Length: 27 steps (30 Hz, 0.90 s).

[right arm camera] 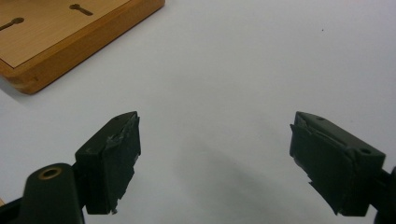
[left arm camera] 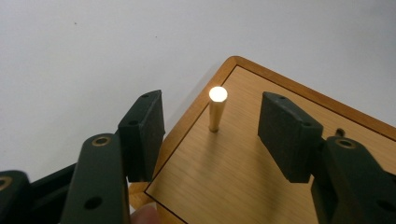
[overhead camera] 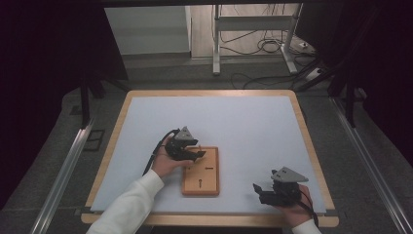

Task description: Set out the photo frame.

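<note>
Left gripper view: upright wooden peg (left arm camera: 217, 108) between left tool's (left arm camera: 211, 127) parted pads, untouched.

A lab or test room set up for recording is suggested; a wood-edged table (overhead camera: 112, 146) covered by a white mat (overhead camera: 243, 126) is enclosed by dark curtains (overhead camera: 44, 73) on both sides; metal rails (overhead camera: 63, 170) are laid along the grey carpeted floor (overhead camera: 44, 195); loose cables (overhead camera: 263, 46) are seen around a metal stand (overhead camera: 216, 44) behind.
</note>
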### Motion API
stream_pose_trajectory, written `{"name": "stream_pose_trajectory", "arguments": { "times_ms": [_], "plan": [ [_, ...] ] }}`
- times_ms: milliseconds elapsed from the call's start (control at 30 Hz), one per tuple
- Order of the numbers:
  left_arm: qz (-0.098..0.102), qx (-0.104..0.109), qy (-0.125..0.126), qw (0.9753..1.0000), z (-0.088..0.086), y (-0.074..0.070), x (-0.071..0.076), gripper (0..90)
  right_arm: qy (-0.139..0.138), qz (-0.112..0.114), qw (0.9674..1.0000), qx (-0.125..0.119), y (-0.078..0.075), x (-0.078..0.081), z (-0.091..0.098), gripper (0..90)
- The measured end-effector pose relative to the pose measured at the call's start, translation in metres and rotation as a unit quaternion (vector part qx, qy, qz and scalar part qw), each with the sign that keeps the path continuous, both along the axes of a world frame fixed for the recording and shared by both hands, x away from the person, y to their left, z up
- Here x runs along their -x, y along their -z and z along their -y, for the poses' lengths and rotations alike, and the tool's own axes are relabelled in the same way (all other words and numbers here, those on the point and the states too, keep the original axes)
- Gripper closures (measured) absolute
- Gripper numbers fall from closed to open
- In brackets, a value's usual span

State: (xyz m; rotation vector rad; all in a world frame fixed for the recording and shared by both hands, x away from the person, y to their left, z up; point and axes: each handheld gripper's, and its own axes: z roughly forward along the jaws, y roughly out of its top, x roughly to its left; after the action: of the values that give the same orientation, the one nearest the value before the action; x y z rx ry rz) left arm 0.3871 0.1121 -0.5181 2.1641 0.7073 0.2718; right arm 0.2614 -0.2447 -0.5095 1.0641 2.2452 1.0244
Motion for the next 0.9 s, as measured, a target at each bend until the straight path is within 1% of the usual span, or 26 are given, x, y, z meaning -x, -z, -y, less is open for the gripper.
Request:
{"name": "stream_pose_trajectory", "arguments": {
  "times_ms": [100, 167, 200, 233, 300, 333, 433, 467, 500, 533, 567, 600, 633, 667, 700, 733, 800, 833, 867, 900],
  "plan": [
    [0.002, -0.003, 0.005, 1.0, 0.002, 0.001, -0.004, 42.0, -0.001, 0.0, 1.0, 0.002, 0.001, 0.0, -0.001, 16.9],
    [0.001, -0.001, 0.004, 1.0, 0.003, 0.001, -0.005, 43.5, -0.002, 0.001, 1.0, 0.003, 0.001, 0.0, -0.002, 16.9],
    [0.002, -0.006, 0.008, 0.9999, 0.003, 0.001, -0.007, 43.5, -0.003, 0.001, 1.0, 0.003, 0.001, 0.0, -0.002, 16.9],
    [0.001, -0.001, 0.008, 1.0, 0.005, 0.002, -0.008, 46.4, -0.003, 0.001, 1.0, 0.003, 0.001, 0.001, -0.003, 16.9],
    [0.002, -0.005, 0.013, 0.9999, 0.005, 0.003, -0.01, 47.9, -0.003, 0.001, 1.0, 0.003, 0.001, 0.001, -0.003, 16.9],
    [0.0, 0.002, 0.011, 0.9999, 0.006, 0.004, -0.011, 54.8, -0.004, 0.002, 1.0, 0.004, 0.001, 0.001, -0.003, 16.9],
    [-0.007, 0.004, 0.019, 0.9998, 0.003, 0.005, -0.012, 63.6, -0.004, 0.002, 1.0, 0.004, 0.0, 0.001, -0.002, 16.9],
    [-0.007, 0.004, 0.019, 0.9998, 0.003, 0.005, -0.012, 66.2, -0.003, 0.002, 1.0, 0.004, 0.0, 0.001, -0.002, 16.9],
    [-0.008, 0.014, 0.019, 0.9997, 0.002, 0.006, -0.012, 68.1, -0.004, 0.002, 1.0, 0.004, 0.001, 0.001, -0.002, 16.9],
    [-0.008, 0.014, 0.019, 0.9997, 0.002, 0.006, -0.012, 70.5, -0.004, 0.002, 1.0, 0.004, 0.001, 0.001, -0.002, 16.9],
    [-0.007, 0.012, 0.022, 0.9997, 0.001, 0.005, -0.012, 70.5, -0.004, 0.002, 1.0, 0.004, 0.001, 0.001, -0.002, 16.9],
    [-0.011, 0.022, 0.02, 0.9995, 0.002, 0.005, -0.012, 72.9, -0.004, 0.002, 1.0, 0.004, 0.001, 0.001, -0.003, 16.9],
    [-0.013, 0.022, 0.024, 0.9994, 0.003, 0.006, -0.012, 77.1, -0.005, 0.003, 1.0, 0.003, 0.0, 0.0, -0.004, 16.9],
    [-0.014, 0.017, 0.03, 0.9993, 0.003, 0.006, -0.012, 79.1, -0.006, 0.004, 1.0, 0.004, 0.0, 0.0, -0.004, 16.9],
    [-0.018, 0.025, 0.029, 0.9991, 0.004, 0.006, -0.011, 81.5, -0.006, 0.004, 1.0, 0.004, 0.0, 0.001, -0.005, 16.9],
    [-0.018, 0.025, 0.029, 0.9991, 0.004, 0.006, -0.011, 82.5, -0.006, 0.004, 1.0, 0.004, 0.0, 0.001, -0.005, 16.9],
    [-0.019, 0.023, 0.029, 0.9991, 0.004, 0.006, -0.012, 83.0, -0.013, 0.007, 0.9999, 0.006, 0.0, 0.002, -0.008, 16.7],
    [-0.021, 0.019, 0.032, 0.9991, 0.003, 0.006, -0.013, 83.2, -0.016, 0.007, 0.9998, 0.007, -0.001, 0.002, -0.009, 16.5],
    [-0.024, 0.022, 0.031, 0.999, 0.003, 0.006, -0.013, 83.3, -0.021, 0.007, 0.9997, 0.005, -0.002, 0.003, -0.011, 16.3],
    [-0.028, 0.024, 0.03, 0.9989, 0.003, 0.006, -0.013, 83.6, -0.036, 0.007, 0.9993, 0.006, -0.003, 0.004, -0.017, 15.2]
  ]
}}
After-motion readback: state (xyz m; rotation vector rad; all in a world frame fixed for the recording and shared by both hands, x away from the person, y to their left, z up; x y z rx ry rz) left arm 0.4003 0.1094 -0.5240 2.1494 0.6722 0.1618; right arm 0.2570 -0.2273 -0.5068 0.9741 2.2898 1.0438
